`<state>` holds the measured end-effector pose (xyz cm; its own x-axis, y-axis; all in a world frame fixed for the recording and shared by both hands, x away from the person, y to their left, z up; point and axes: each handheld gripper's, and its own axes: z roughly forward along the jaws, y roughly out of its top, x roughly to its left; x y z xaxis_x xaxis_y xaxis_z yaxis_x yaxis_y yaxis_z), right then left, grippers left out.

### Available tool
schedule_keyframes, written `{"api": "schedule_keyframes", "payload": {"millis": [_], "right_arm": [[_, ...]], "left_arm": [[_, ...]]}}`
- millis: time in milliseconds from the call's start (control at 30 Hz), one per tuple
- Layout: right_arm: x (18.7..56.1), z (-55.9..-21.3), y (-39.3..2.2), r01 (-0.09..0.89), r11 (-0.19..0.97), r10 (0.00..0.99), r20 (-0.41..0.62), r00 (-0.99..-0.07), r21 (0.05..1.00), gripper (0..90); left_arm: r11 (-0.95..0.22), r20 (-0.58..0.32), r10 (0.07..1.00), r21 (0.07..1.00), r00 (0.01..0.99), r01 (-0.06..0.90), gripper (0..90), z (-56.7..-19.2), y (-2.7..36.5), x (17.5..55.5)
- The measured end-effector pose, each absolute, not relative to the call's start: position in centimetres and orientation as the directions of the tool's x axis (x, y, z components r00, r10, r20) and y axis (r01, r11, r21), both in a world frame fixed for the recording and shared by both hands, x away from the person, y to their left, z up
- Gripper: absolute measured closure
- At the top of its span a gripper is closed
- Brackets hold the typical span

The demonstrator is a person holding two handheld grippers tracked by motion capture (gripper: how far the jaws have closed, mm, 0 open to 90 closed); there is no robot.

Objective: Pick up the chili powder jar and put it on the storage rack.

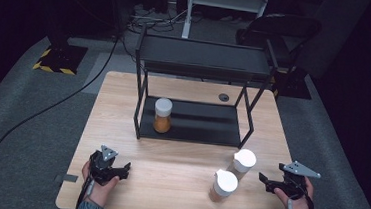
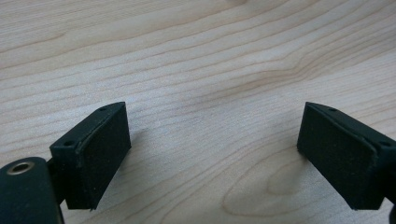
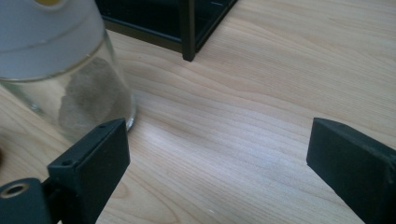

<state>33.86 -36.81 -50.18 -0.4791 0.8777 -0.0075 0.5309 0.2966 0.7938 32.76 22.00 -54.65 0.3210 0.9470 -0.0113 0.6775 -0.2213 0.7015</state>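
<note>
While both forearms come in from the near edge of the wooden table [image 1: 178,174], the left gripper [image 1: 124,170] rests low by the near-left corner in the person's left hand [image 1: 98,183], pointing right; its jaws stand apart over bare wood with nothing between them. On the bottom shelf of the black two-tier rack [image 1: 201,65] stands a white-capped jar [image 1: 162,115] of orange powder, at the shelf's left end. Two more white-capped jars wait on the table before the rack: the nearer jar [image 1: 223,186] and, just beyond to its right, the farther jar [image 1: 242,164]; their contents are hard to make out. The right gripper [image 1: 264,180] points left toward them, apart from both, jaws open and empty. In the right gripper view a glass jar [image 3: 70,79] is cut off at top left.
</note>
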Motion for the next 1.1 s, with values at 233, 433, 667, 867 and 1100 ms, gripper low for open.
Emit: {"api": "schedule_keyframes", "payload": {"millis": [233, 433, 667, 867, 1100], "right_arm": [[33.1, -49.4, -36.5, 0.514, 0.284, 0.873, 0.004, -0.488, 0.809, 6.6], [32.4, -48.6, -36.1, 0.497, 0.283, 0.87, -0.002, -0.492, 0.82, 6.7], [31.5, -47.5, -35.7, 0.476, 0.276, 0.866, -0.001, -0.501, 0.835, 6.8], [30.7, -46.8, -35.4, 0.461, 0.272, 0.858, 0.003, -0.513, 0.844, 6.8], [29.8, -45.8, -34.4, 0.431, 0.286, 0.837, -0.005, -0.546, 0.856, 6.8]], "left_arm": [[-0.223, -0.01, 0.947, 0.7, 0.322, 0.678, 9.5, -54.6, 22.0, 32.7], [-0.223, -0.01, 0.947, 0.7, 0.322, 0.678, 9.5, -54.6, 22.0, 32.7], [-0.223, -0.01, 0.947, 0.7, 0.322, 0.678, 9.5, -54.6, 22.0, 32.7], [-0.223, -0.01, 0.947, 0.7, 0.322, 0.678, 9.5, -54.6, 22.0, 32.7], [-0.224, -0.008, 0.947, 0.7, 0.322, 0.678, 9.5, -54.6, 22.0, 32.7]]}}
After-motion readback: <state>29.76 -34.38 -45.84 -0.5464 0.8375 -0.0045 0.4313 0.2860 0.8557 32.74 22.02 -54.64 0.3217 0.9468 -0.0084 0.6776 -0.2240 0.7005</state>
